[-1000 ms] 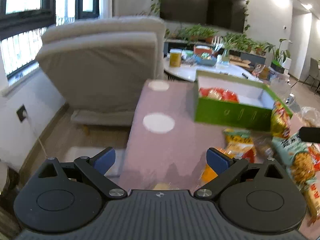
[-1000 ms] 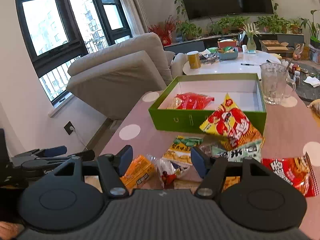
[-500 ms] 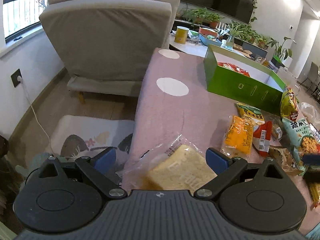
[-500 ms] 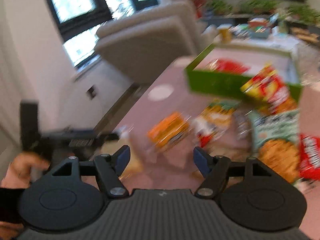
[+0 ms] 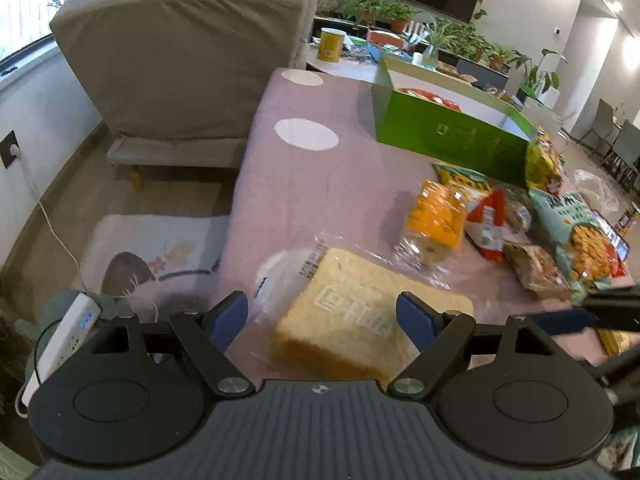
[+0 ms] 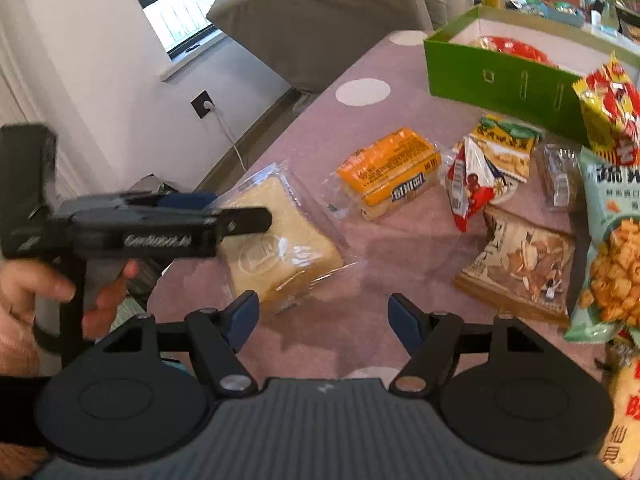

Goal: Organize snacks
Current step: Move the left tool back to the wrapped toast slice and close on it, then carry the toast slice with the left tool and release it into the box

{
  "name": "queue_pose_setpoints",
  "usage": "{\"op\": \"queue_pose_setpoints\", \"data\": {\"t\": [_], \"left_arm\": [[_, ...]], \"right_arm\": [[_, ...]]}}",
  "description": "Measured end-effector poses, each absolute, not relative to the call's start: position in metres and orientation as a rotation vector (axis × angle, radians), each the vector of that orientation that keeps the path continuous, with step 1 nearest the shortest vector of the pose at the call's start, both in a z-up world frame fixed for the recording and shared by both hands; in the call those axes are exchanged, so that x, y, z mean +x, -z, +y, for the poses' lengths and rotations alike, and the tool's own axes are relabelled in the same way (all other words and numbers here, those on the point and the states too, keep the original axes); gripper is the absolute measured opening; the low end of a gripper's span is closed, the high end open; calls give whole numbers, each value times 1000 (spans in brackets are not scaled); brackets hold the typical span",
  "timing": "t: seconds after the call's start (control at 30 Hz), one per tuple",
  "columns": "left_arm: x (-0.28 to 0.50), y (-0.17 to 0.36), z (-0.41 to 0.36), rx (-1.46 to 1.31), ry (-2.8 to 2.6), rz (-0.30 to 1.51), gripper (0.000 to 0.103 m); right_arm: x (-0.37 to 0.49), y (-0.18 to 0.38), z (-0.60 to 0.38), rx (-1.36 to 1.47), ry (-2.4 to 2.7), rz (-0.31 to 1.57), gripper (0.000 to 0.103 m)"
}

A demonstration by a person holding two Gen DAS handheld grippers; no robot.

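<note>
The wrapped bread slice (image 5: 352, 320) lies flat at the near left corner of the pink tablecloth (image 5: 340, 168), sitting right between the blue pads of the left gripper (image 5: 322, 316). Those jaws have just been closing in, yet a gap shows on each side of the slice, so nothing is clamped. At two o'clock from the bread lies the orange cake pack (image 6: 390, 172), and beyond it, near three o'clock, the red-and-white packet (image 6: 466, 188), the almond bag (image 6: 520, 264) and the teal puff bag (image 6: 612, 248) crowd together. Up at one o'clock stands the green box (image 6: 500, 76), a red packet (image 6: 510, 46) already inside. The right gripper (image 6: 324, 318) hovers spread and empty over bare cloth, the bread just off its left pad. A hand (image 6: 36, 292) grips the left tool's handle at nine o'clock.
</note>
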State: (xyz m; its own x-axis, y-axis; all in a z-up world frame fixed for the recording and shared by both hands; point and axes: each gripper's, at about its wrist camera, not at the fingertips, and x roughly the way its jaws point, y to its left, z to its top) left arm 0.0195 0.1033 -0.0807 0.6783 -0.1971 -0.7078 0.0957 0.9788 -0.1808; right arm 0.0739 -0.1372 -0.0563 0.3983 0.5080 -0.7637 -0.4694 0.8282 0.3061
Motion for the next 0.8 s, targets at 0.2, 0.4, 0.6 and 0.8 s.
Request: {"op": "queue_pose_setpoints", "data": {"t": [0.2, 0.4, 0.6, 0.8], "left_arm": [[2, 80, 87, -133, 227, 828, 78], [-9, 78, 66, -68, 296, 825, 78], [-7, 80, 67, -64, 291, 830, 78], [-9, 80, 58, -48, 326, 818, 77]], "right_arm": [[76, 58, -150, 78, -530, 970, 62], [80, 60, -161, 107, -482, 960, 62], [81, 64, -167, 174, -487, 1006, 62], [80, 64, -161, 187, -509, 1005, 55]]}}
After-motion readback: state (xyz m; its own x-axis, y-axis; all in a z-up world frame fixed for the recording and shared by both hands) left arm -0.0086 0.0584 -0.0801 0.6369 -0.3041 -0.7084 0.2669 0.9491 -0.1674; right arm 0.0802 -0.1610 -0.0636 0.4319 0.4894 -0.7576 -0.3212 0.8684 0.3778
